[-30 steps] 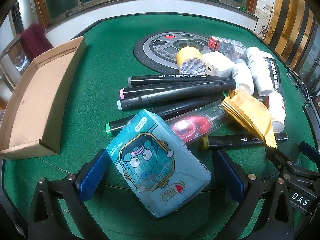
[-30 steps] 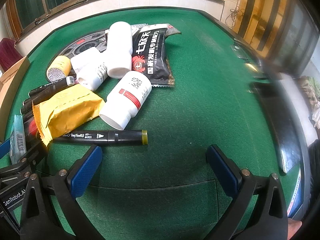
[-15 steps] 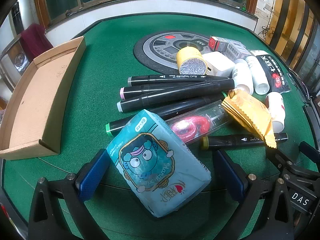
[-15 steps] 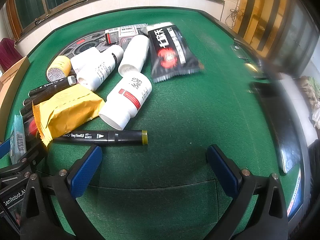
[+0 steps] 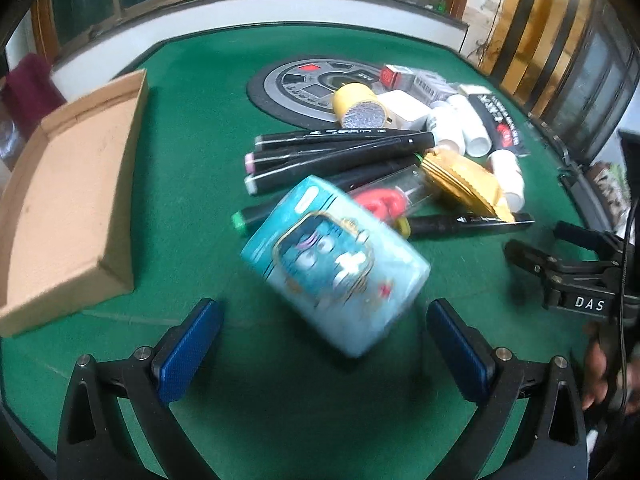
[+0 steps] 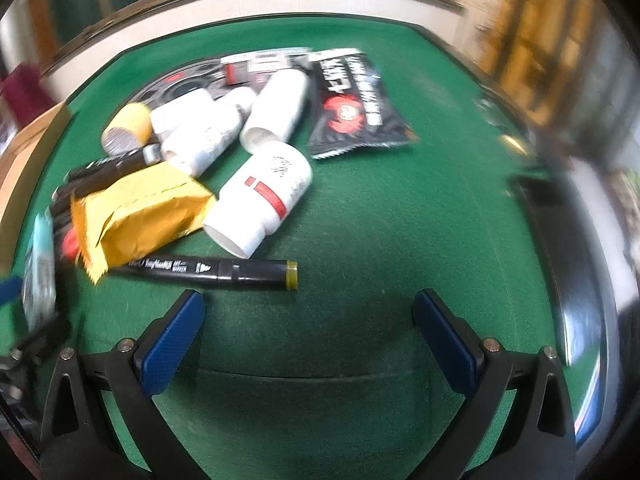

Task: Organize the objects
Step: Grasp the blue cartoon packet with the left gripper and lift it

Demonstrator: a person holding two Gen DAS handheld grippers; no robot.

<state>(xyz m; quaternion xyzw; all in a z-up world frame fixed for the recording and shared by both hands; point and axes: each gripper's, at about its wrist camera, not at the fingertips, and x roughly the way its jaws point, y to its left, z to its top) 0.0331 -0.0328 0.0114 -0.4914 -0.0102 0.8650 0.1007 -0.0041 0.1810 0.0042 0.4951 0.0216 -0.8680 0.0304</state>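
Observation:
A pile of objects lies on the green felt table. A light-blue tissue pack (image 5: pixel 336 264) lies just ahead of my open, empty left gripper (image 5: pixel 326 344). Behind it lie several black markers (image 5: pixel 340 152), a red item in a clear pack (image 5: pixel 384 204), a yellow packet (image 5: pixel 464 180), white bottles (image 5: pixel 472 128) and a black snack bag (image 5: pixel 500 124). My right gripper (image 6: pixel 308 340) is open and empty, just in front of a black marker (image 6: pixel 212 270). A white bottle (image 6: pixel 264 200), the yellow packet (image 6: pixel 140 212) and the black bag (image 6: pixel 356 104) lie beyond.
An open cardboard tray (image 5: pixel 68 184) sits at the left of the table. A round black and grey panel (image 5: pixel 312 84) is set in the table's middle, with a yellow roll (image 5: pixel 358 106) and small boxes (image 5: pixel 416 80) on it. The right gripper shows at the left view's right edge (image 5: pixel 576 276).
Both grippers have pulled back and lifted a little, so the pile looks farther off. The black snack bag and a white bottle shifted right about a second ago.

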